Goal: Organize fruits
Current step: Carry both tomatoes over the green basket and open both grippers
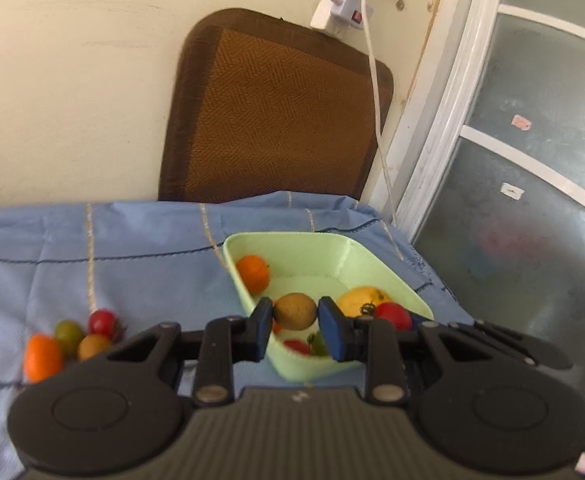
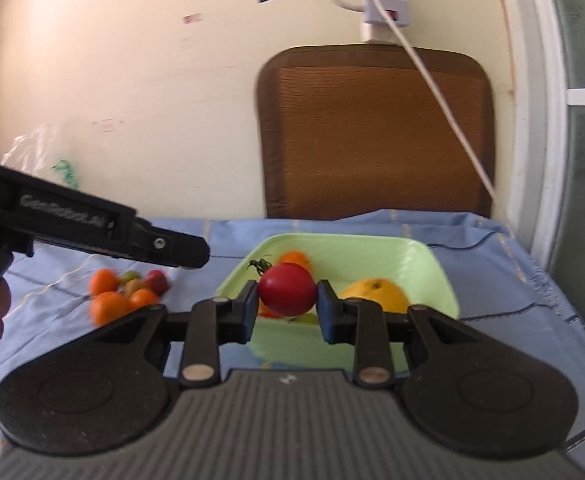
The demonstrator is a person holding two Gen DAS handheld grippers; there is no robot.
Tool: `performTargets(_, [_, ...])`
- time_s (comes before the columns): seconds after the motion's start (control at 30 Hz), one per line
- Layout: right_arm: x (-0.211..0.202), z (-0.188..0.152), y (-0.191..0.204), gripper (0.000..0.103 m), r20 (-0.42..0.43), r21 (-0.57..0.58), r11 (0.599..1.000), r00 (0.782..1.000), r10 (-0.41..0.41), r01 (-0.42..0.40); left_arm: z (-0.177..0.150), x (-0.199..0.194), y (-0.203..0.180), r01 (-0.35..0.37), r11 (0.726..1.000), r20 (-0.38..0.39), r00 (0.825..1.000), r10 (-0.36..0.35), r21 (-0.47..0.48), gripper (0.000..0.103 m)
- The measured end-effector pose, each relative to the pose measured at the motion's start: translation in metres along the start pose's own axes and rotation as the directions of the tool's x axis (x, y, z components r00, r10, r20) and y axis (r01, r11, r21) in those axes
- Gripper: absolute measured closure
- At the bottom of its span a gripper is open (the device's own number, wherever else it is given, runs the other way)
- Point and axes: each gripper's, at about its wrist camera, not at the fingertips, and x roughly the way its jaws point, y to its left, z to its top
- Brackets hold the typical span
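Setting: a lived-in home room. Blue checked cloth covers the work surface. Woven brown cushion leans on a scuffed cream wall. Power strip hangs there, cord trailing. Frosted glass door at right.

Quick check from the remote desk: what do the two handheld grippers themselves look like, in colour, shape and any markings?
Both match: the left gripper and right gripper have matte black bodies with two round side lobes, a ribbed grey centre panel bearing a small white mark, silver pivot pins and blue finger pads. From the right wrist camera, the left gripper's side shows pale lettering, too blurred to read. No cables or sleeves show.
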Motion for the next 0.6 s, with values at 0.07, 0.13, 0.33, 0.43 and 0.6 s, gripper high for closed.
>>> performTargets(0.07, [0.005, -0.002, -0.006, 0.069, 0.007, 0.006, 1.0, 1.0, -0.027, 0.027, 0.004, 0.018, -0.003, 0.012, 1.0, -0.021, 1.0, -0.013, -0.018, 0.077])
performTargets(0.13, [0.008, -0.007, -0.009, 0.069, 0.007, 0.019, 0.999, 0.999, -0.032, 0.032, 0.006, 0.032, -0.004, 0.019, 0.999, -0.034, 0.999, -0.02, -0.031, 0.077])
performTargets(0.33, [0.012, -0.012, -0.006, 0.064, -0.002, -0.019, 0.999, 0.999, -0.038, 0.038, 0.004, 0.061, -0.009, 0.029, 0.999, -0.074, 0.997, -0.032, -0.036, 0.075])
performTargets(0.43, [0.01, -0.013, -0.008, 0.054, 0.008, -0.009, 0.998, 0.998, -0.056, 0.056, 0.003, 0.063, -0.011, 0.026, 0.999, -0.082, 0.996, -0.029, -0.045, 0.063])
performTargets(0.6, [0.001, -0.015, -0.015, 0.053, 0.059, 0.033, 0.997, 0.995, -0.075, 0.073, 0.006, 0.033, -0.012, 0.03, 0.999, -0.018, 0.999, -0.031, -0.04, 0.062])
